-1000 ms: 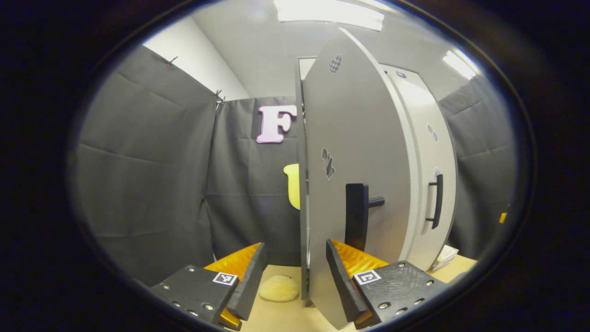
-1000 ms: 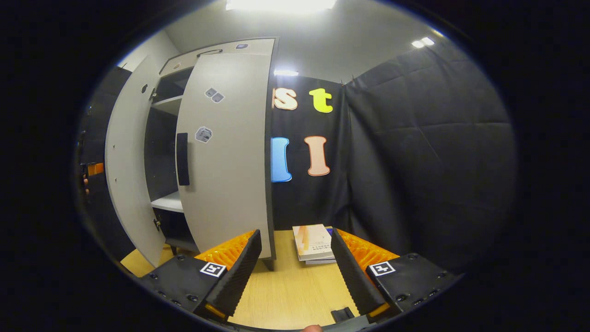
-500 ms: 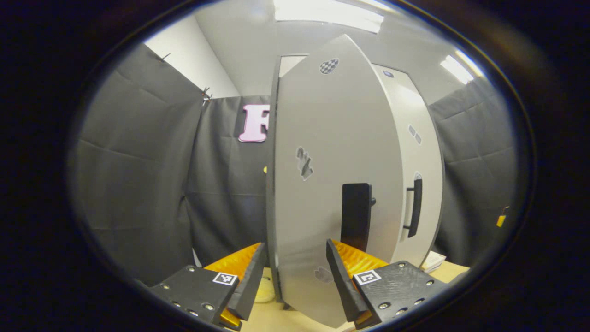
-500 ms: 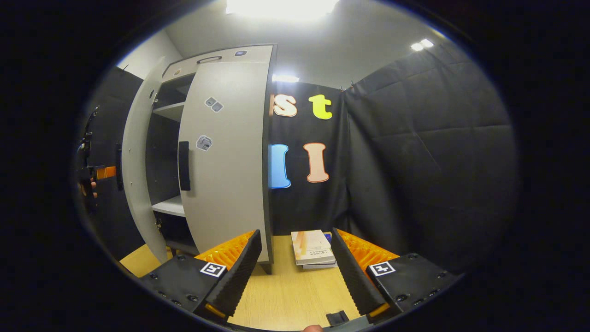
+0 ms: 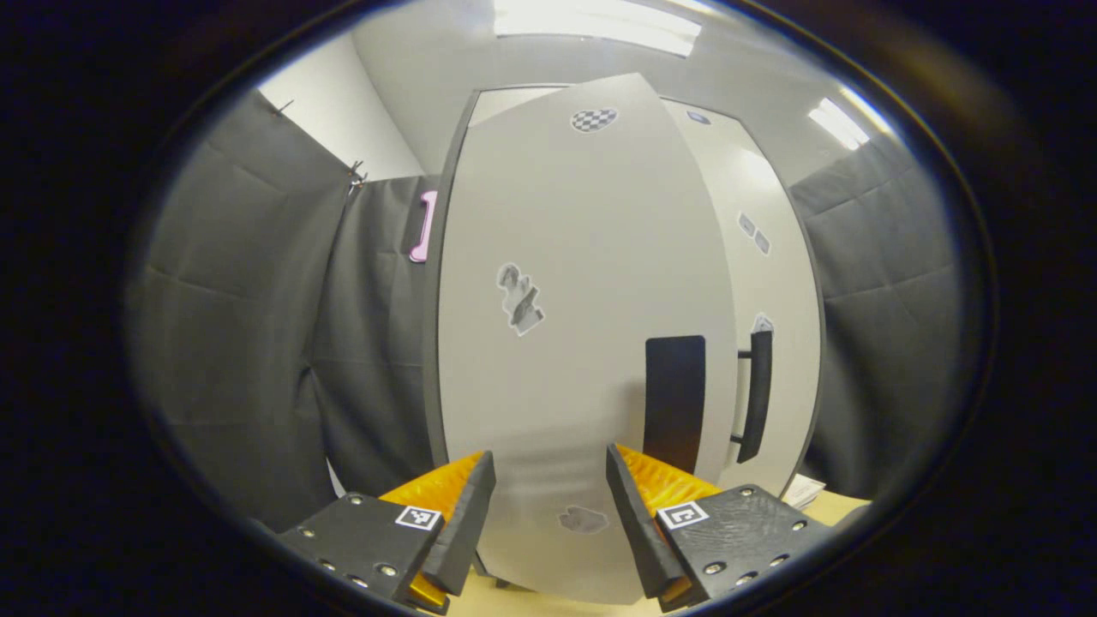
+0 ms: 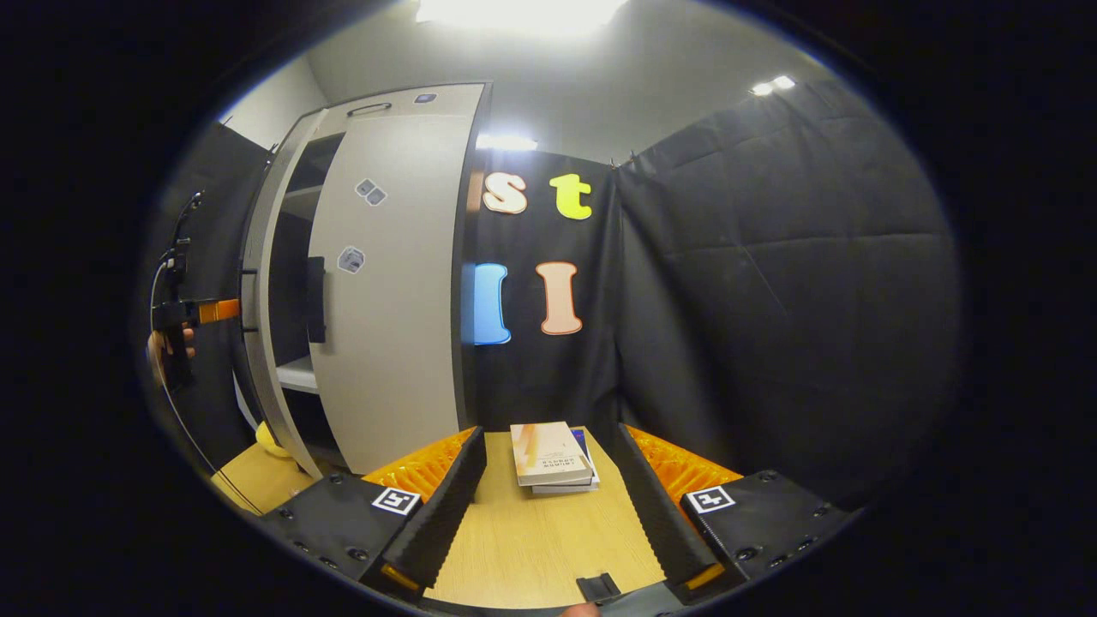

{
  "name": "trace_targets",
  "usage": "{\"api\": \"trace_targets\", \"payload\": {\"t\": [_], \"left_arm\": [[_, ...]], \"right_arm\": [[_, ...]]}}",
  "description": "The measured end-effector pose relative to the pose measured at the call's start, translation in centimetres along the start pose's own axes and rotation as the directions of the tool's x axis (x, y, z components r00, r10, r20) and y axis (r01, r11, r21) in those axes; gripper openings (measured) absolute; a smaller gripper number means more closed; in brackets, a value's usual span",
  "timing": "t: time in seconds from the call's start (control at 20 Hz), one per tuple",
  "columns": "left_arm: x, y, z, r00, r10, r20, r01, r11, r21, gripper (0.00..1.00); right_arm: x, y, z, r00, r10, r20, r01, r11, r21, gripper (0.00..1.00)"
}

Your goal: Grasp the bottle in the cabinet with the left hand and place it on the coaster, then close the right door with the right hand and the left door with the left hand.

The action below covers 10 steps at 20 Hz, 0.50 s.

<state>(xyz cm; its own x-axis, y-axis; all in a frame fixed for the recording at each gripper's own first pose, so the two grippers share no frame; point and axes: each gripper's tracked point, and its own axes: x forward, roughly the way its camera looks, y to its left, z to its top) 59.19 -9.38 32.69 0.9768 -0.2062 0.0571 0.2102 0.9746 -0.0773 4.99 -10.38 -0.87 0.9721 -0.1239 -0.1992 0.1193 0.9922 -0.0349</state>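
Observation:
The cabinet's left door (image 5: 583, 343) faces me squarely in the left gripper view, with its black handle (image 5: 674, 398) low on the right. My left gripper (image 5: 548, 514) is open, its fingertips close against the door's outer face. The right door (image 5: 776, 283) lies shut beside it. In the right gripper view the right door (image 6: 386, 300) is shut and the left door (image 6: 257, 300) stands a little ajar, a dark gap with shelves between them. A hand holds the left gripper (image 6: 184, 317) at that door's outside. My right gripper (image 6: 548, 506) is open over the wooden table (image 6: 514, 548), holding nothing.
A small stack of books (image 6: 553, 458) lies on the table just beyond my right fingertips, right of the cabinet. A bit of pale yellow (image 6: 270, 441) shows on the table at the foot of the left door. Black cloth walls close in behind and to both sides.
The left door has swung from edge-on to nearly shut, with my left gripper following it. The gap between the doors has narrowed. My right gripper has stayed open, turned slightly away.

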Motion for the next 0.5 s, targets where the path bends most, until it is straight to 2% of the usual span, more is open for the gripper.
{"api": "trace_targets", "payload": {"t": [0.05, 0.1, 0.25, 0.5], "left_arm": [[0.1, 0.0, 0.0, 1.000, 0.003, 0.003, -0.003, 1.000, 0.004, 0.77], [0.1, 0.0, 0.0, 1.000, 0.006, 0.006, -0.006, 1.000, 0.007, 0.77], [-1.0, 0.8, 0.5, 0.999, 0.038, 0.023, -0.038, 0.999, 0.017, 0.77], [-7.4, 2.9, 1.3, 0.994, 0.107, 0.040, -0.109, 0.993, 0.053, 0.77]], "right_arm": [[0.0, 0.0, -0.1, 1.000, 0.002, -0.001, -0.002, 1.000, 0.004, 0.97], [0.0, 0.0, -0.1, 1.000, 0.005, 0.000, -0.005, 1.000, 0.009, 0.93], [0.0, 0.4, 0.6, 1.000, 0.025, 0.019, -0.025, 1.000, 0.011, 0.97], [0.7, 2.0, 1.6, 0.992, 0.114, 0.051, -0.113, 0.993, -0.021, 0.96]]}}
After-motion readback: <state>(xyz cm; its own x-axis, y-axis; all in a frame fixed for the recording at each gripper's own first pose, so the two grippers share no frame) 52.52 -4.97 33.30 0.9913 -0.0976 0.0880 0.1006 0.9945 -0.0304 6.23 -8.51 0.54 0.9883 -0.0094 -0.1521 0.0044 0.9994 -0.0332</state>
